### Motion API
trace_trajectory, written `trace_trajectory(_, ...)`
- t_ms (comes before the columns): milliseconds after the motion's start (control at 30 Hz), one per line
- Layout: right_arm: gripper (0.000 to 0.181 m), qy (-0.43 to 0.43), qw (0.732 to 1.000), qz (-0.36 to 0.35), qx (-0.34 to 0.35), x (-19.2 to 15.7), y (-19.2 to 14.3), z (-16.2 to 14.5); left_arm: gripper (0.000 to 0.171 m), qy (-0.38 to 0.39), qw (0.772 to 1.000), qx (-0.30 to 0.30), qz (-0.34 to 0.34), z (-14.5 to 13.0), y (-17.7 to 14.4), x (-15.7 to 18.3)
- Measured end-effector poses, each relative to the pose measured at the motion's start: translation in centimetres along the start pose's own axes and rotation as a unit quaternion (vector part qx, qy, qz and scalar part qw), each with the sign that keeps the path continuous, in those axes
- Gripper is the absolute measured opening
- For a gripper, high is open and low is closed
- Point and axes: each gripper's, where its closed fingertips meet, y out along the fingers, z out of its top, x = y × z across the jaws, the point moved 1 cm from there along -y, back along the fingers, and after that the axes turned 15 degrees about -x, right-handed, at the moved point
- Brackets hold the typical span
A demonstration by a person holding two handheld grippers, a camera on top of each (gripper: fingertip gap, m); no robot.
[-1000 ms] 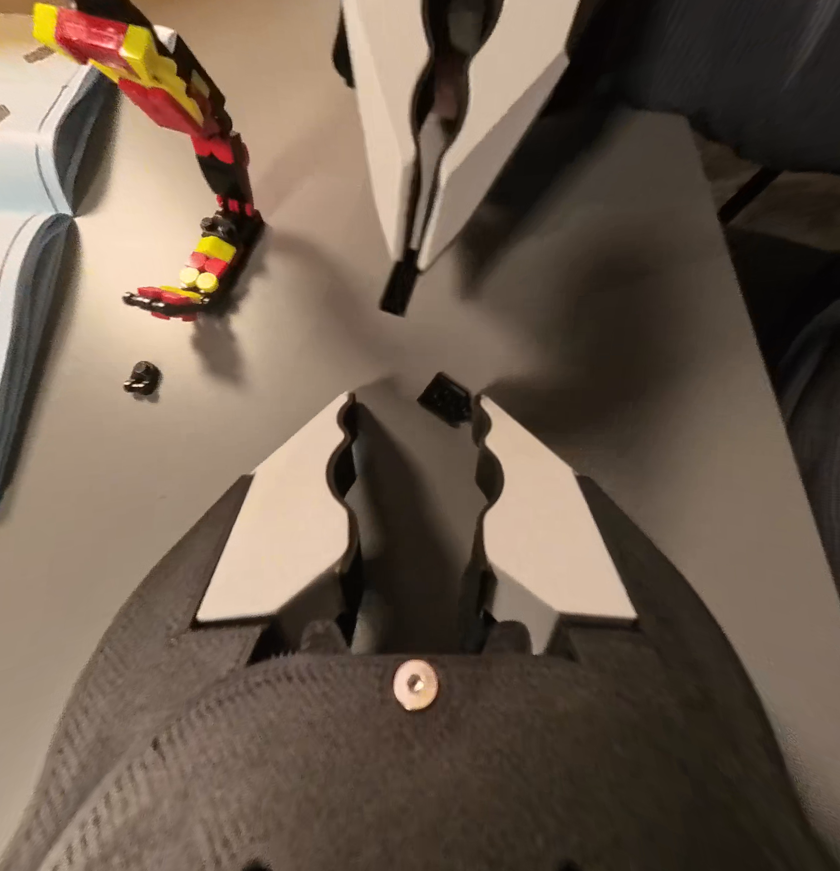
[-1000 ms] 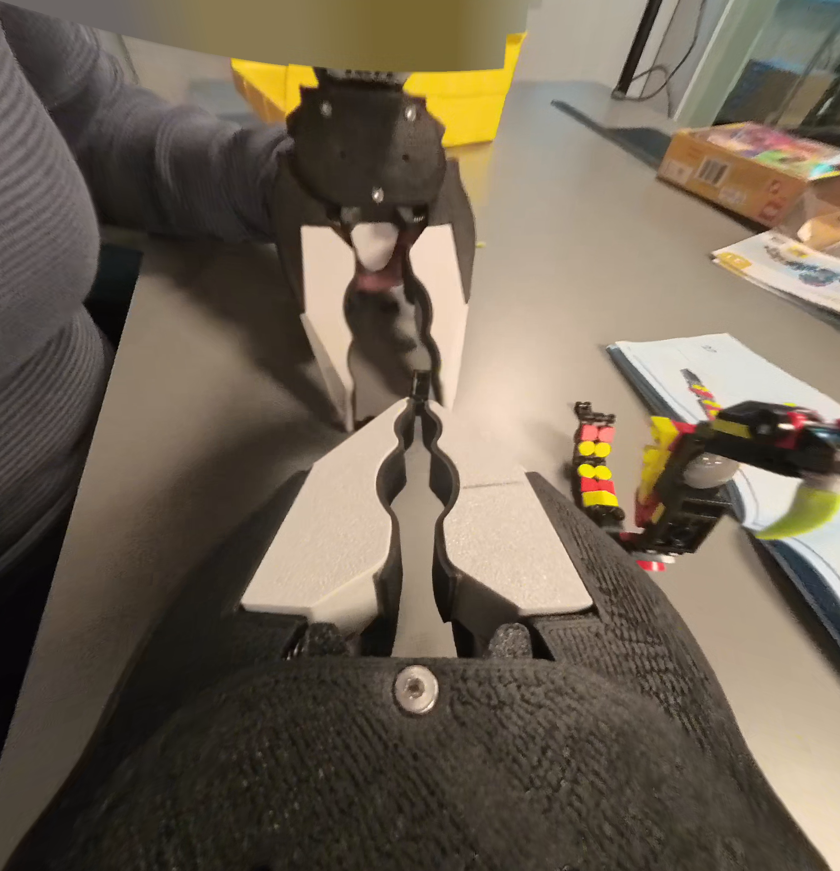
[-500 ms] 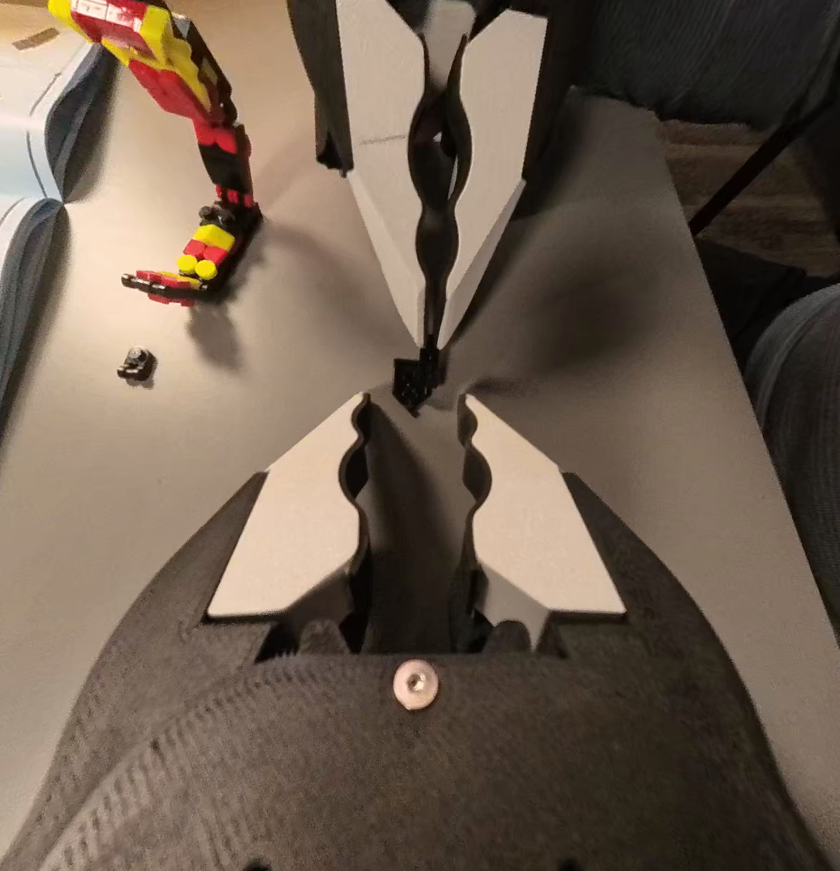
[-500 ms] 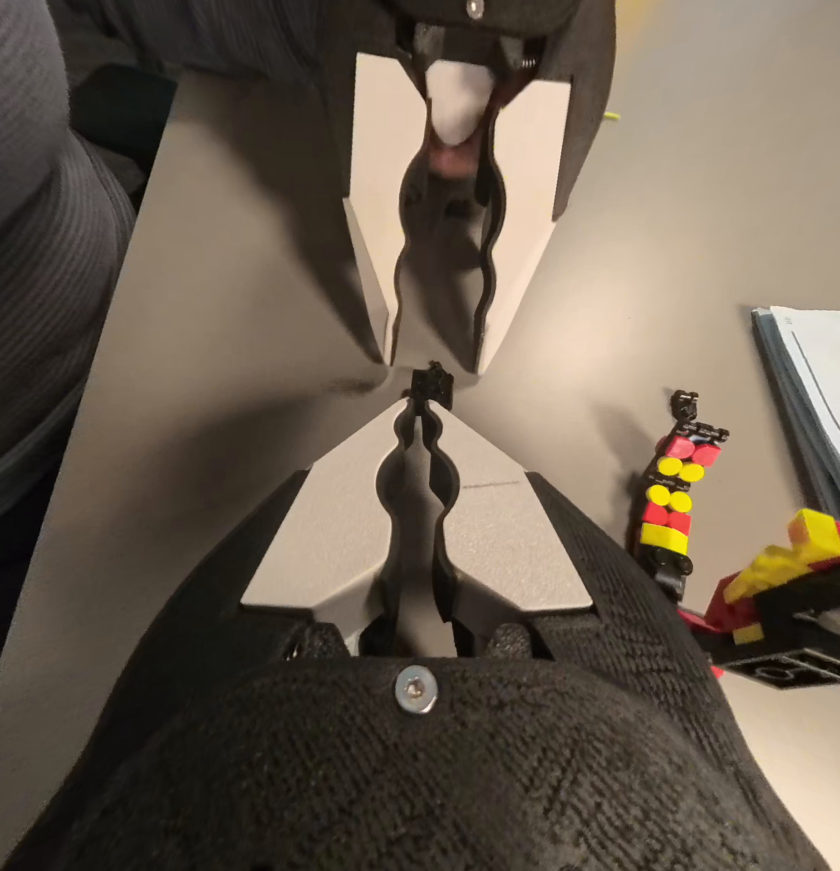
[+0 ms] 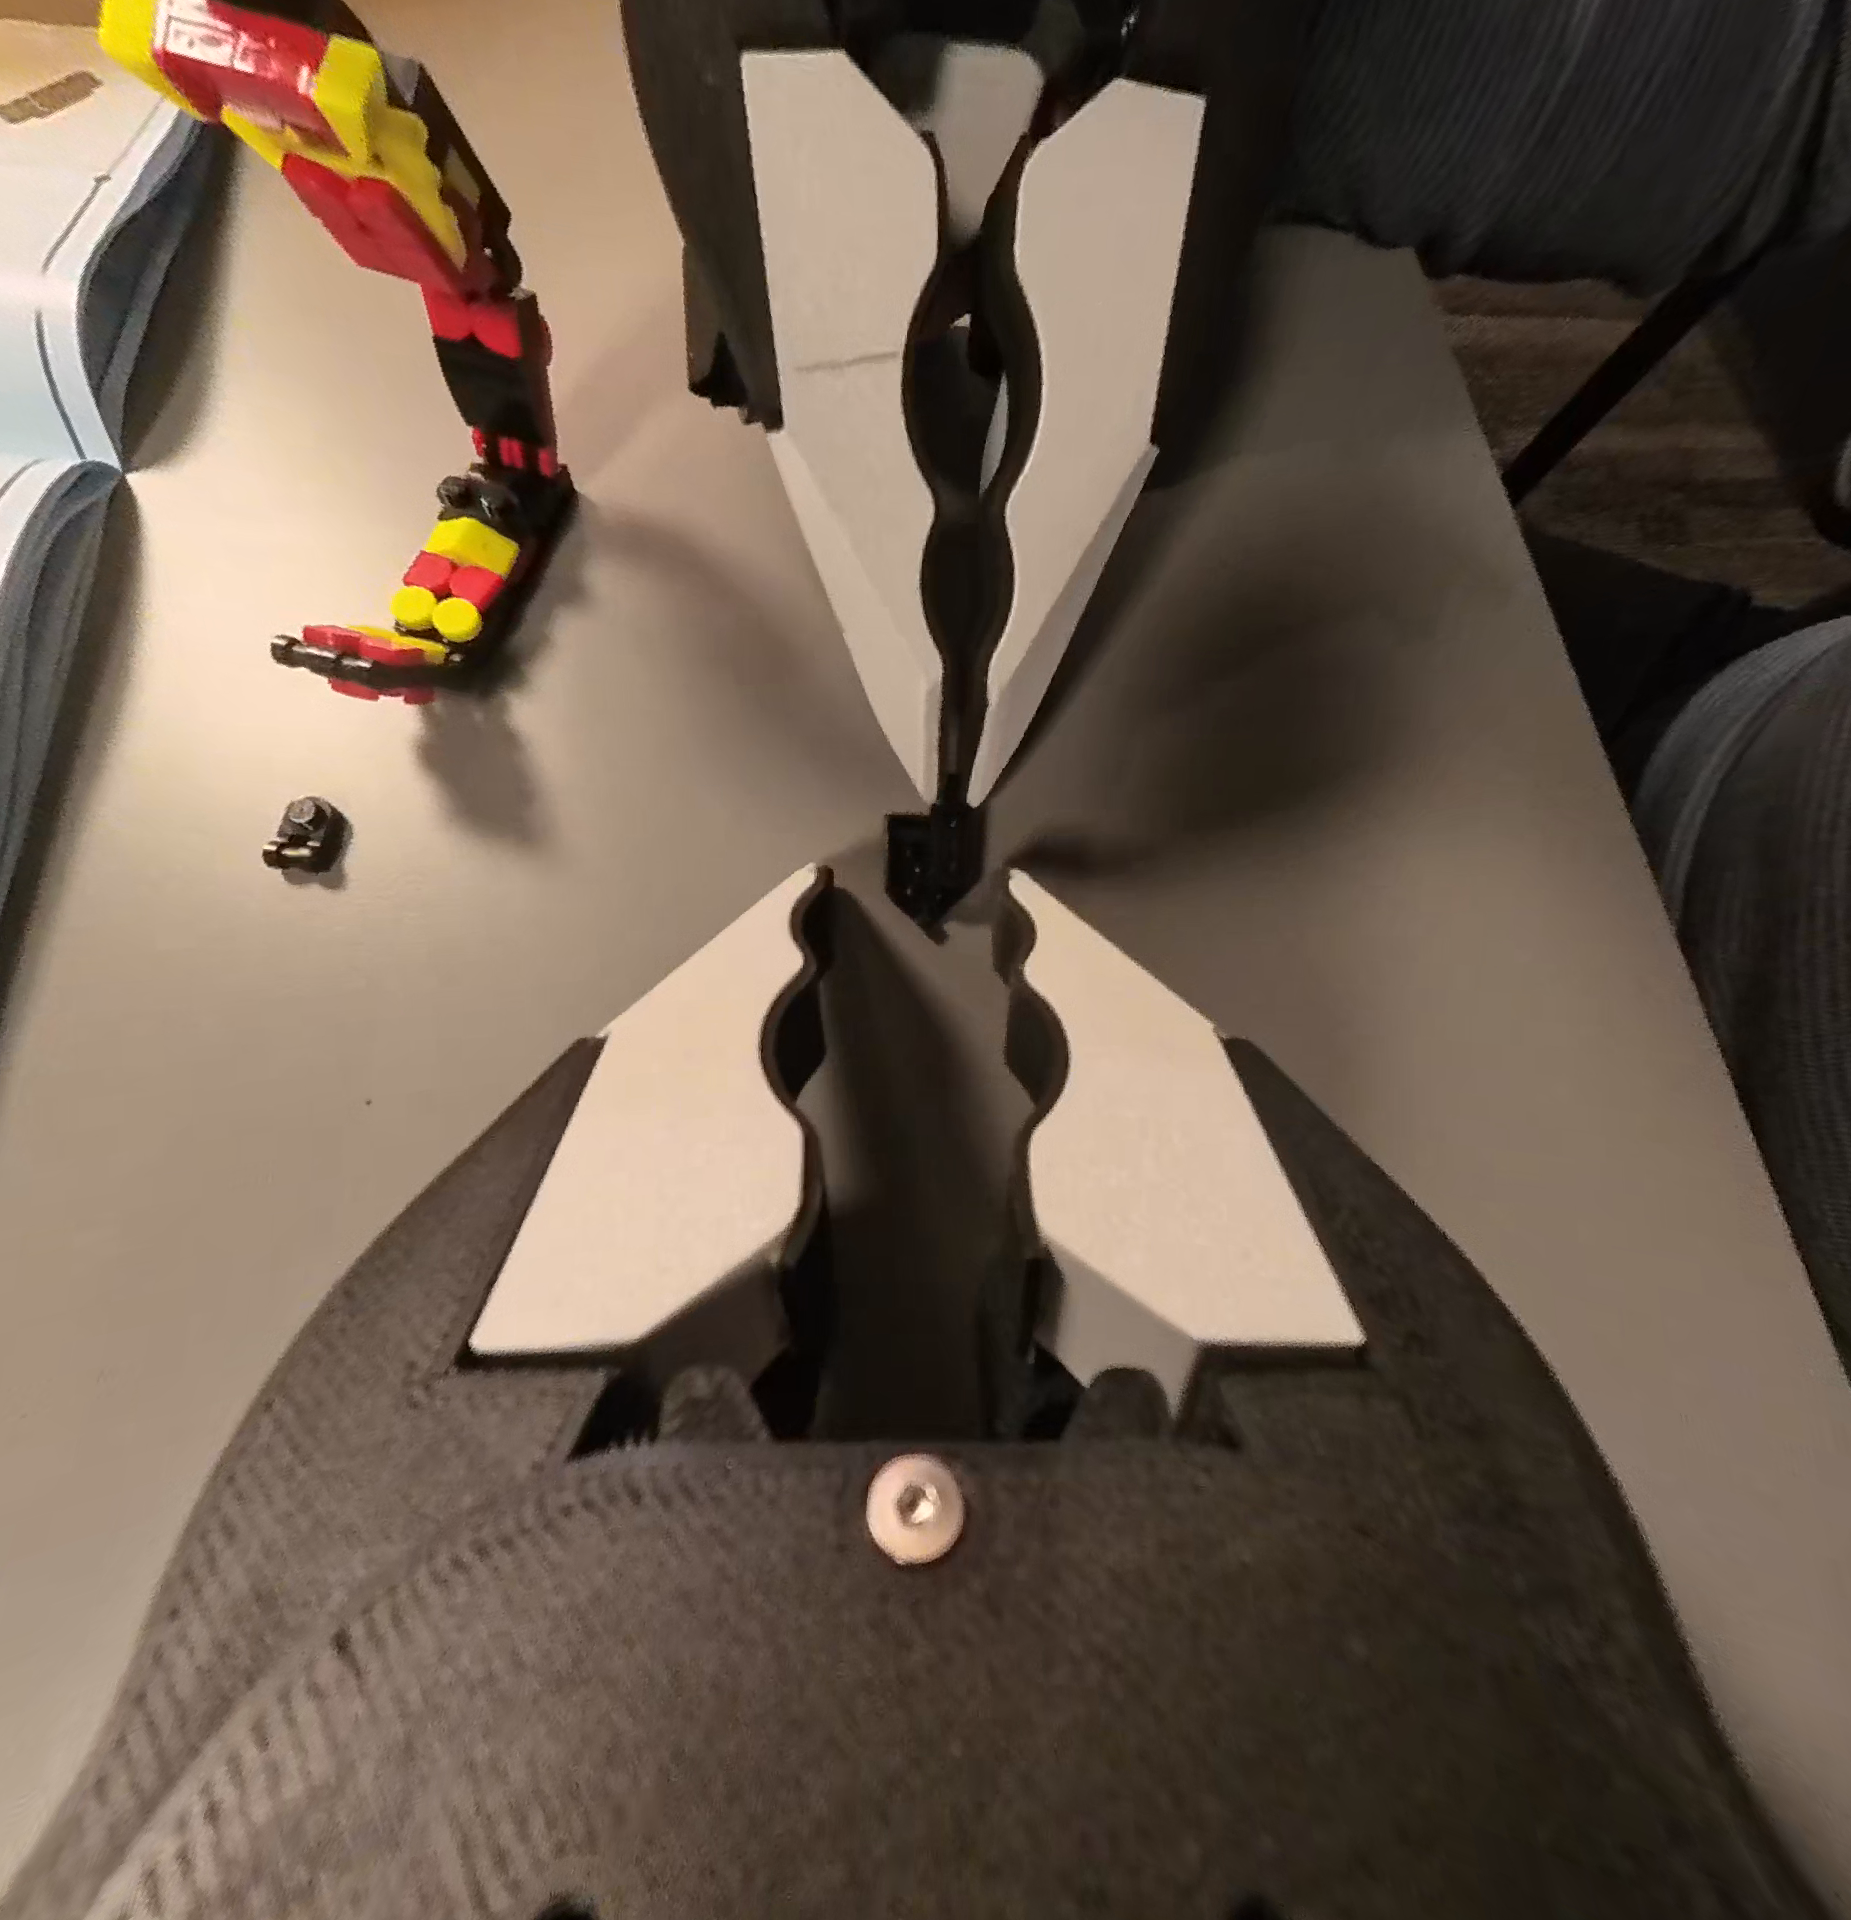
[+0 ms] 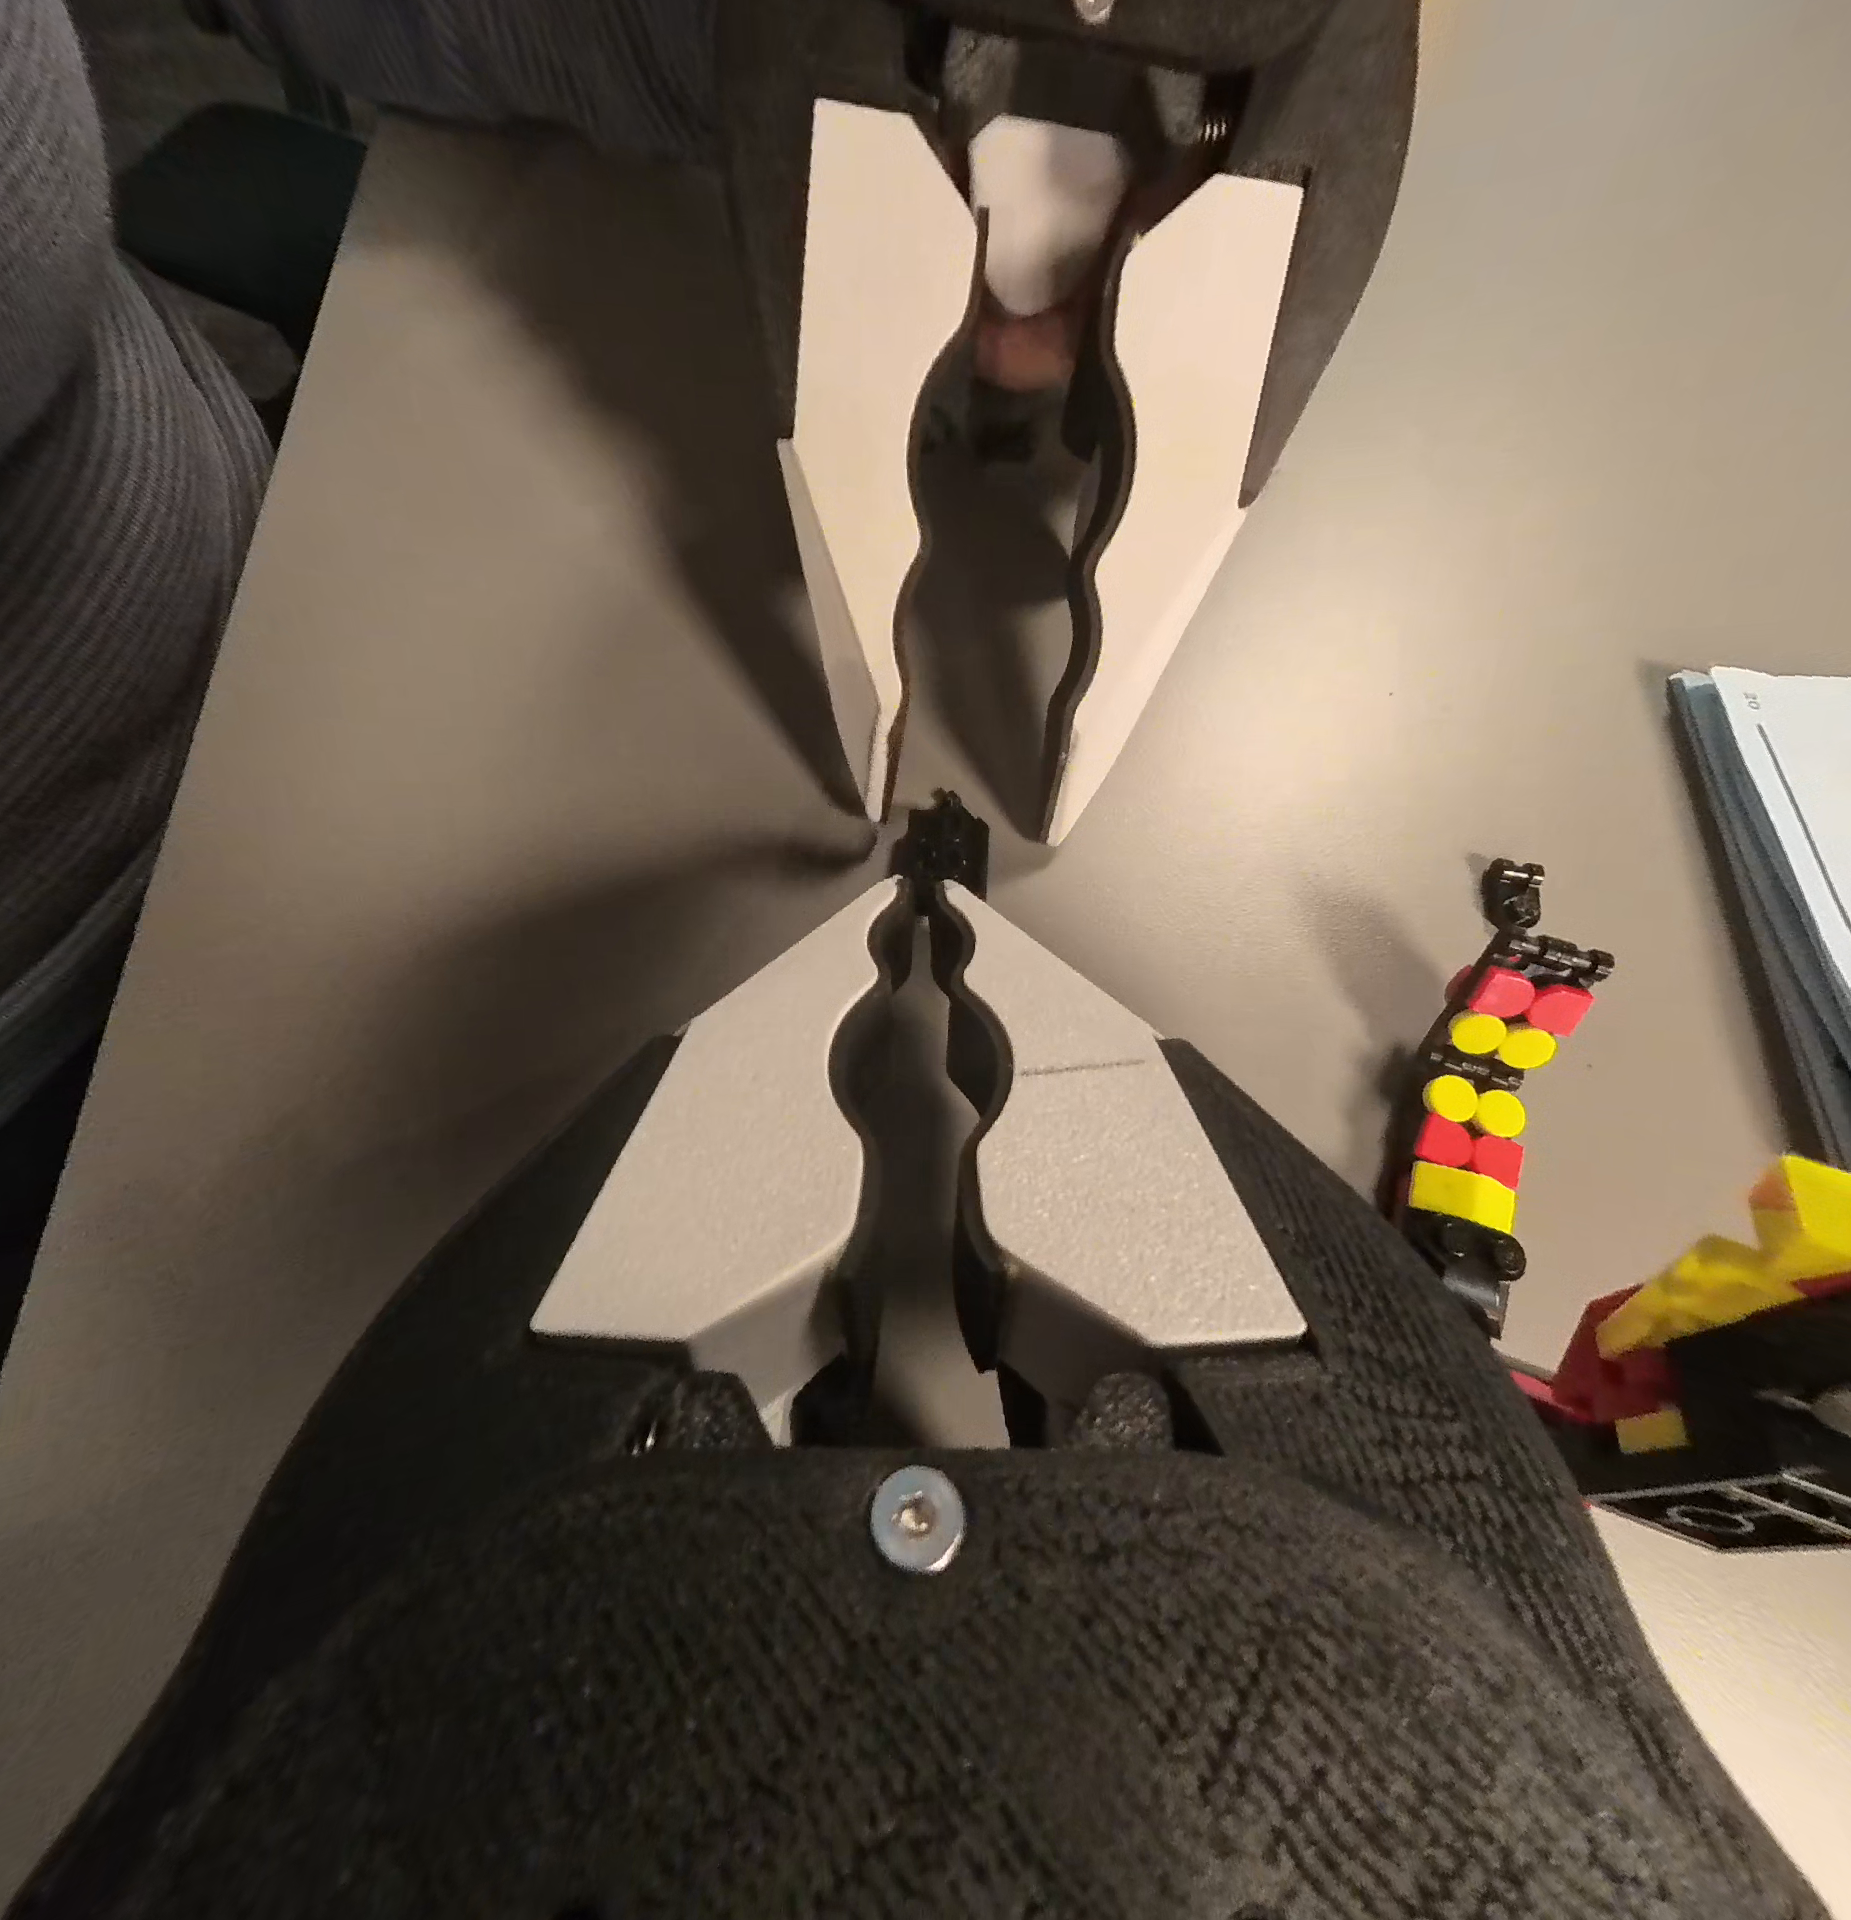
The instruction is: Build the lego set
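A small black lego piece (image 5: 931,857) sits at the tip of my right gripper (image 6: 926,896), which is shut on it, low over the grey table (image 5: 1264,831). In the right wrist view the piece (image 6: 942,847) shows just ahead of the closed fingertips. My left gripper (image 5: 913,883) is open and empty, its two tips on either side of the piece without touching it. Each gripper faces the other: the right one (image 5: 957,795) comes in from the top of the left wrist view, the left one (image 6: 962,821) from the top of the right wrist view.
A red, yellow and black lego model (image 5: 464,416) with a jointed tail (image 6: 1472,1101) lies beside the grippers. A loose small black piece (image 5: 303,831) lies near it. An open instruction booklet (image 5: 27,312) lies beyond. A person's grey sleeve (image 6: 90,520) and the table edge are close. Less than 4 cm separates the two grippers' tips.
My right gripper has moved in tip-to-tip with the left gripper. The black piece that lay by the left gripper's right finger is now at the right gripper's tip. The left gripper stays open.
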Motion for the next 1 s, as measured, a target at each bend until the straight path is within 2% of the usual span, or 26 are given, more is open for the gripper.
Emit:
trace_trajectory(200, 0.001, 0.000, 1.000, -0.003, -0.003, 0.04, 0.07, -0.05, 0.026, 0.015, 1.000, -0.005, 0.014, 0.11, 0.21, 0.03)
trace_trajectory(533, 0.021, 0.001, 1.000, -0.013, 0.005, 0.14, -0.10, 0.05, 0.024, 0.020, 1.000, -0.006, 0.023, 0.07, 0.25, -0.04)
trace_trajectory(667, 0.020, 0.007, 1.000, -0.018, -0.006, 0.35, 0.14, -0.12, 0.023, 0.018, 1.000, -0.005, 0.020, 0.05, 0.25, -0.03)
trace_trajectory(867, 0.010, 0.008, 1.000, -0.026, 0.000, 0.50, 0.00, -0.05, 0.024, 0.016, 1.000, -0.004, 0.016, 0.03, 0.24, 0.02)
trace_trajectory(1000, 0.014, 0.005, 1.000, -0.026, 0.000, 0.43, 0.04, -0.03, 0.026, 0.015, 1.000, -0.003, 0.009, 0.02, 0.24, 0.16)
